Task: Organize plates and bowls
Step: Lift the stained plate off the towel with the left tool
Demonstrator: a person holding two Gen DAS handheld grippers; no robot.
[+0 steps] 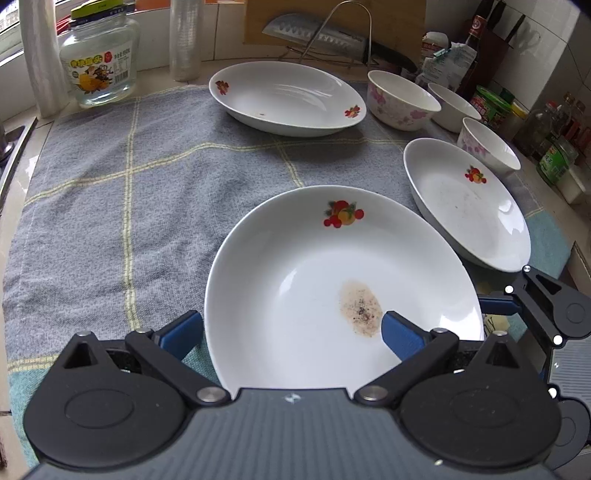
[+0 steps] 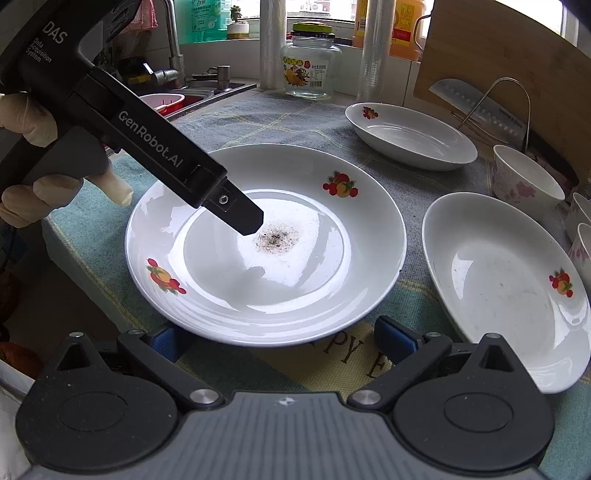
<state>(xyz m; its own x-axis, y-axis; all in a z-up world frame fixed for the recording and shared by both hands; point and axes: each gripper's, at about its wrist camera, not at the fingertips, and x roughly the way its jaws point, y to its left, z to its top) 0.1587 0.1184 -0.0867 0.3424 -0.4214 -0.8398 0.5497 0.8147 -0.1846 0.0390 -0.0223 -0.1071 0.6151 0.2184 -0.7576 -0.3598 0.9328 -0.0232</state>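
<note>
A white deep plate (image 1: 295, 266) (image 2: 317, 258) with fruit decals and a brown stain lies on the checked cloth (image 1: 129, 166). My left gripper (image 1: 291, 325) is open and straddles its rim, with one blue finger (image 1: 400, 334) over the inside and the other outside. My right gripper (image 2: 280, 338) is open at the plate's near rim, low over the cloth. Two more deep plates lie apart, one far (image 1: 288, 98) (image 2: 410, 136) and one at the right (image 1: 469, 206) (image 2: 506, 288). Three flowered bowls (image 1: 402, 99) (image 1: 454, 105) (image 1: 487, 149) stand in a row at the back right.
A glass jar (image 1: 98, 70) and plastic rolls stand at the back left. A cleaver on a wire rack (image 1: 317, 33) leans against a cutting board. Bottles and jars (image 1: 554, 162) crowd the right. A sink (image 2: 177, 99) lies far left. A gloved hand (image 2: 22, 122) holds the left gripper.
</note>
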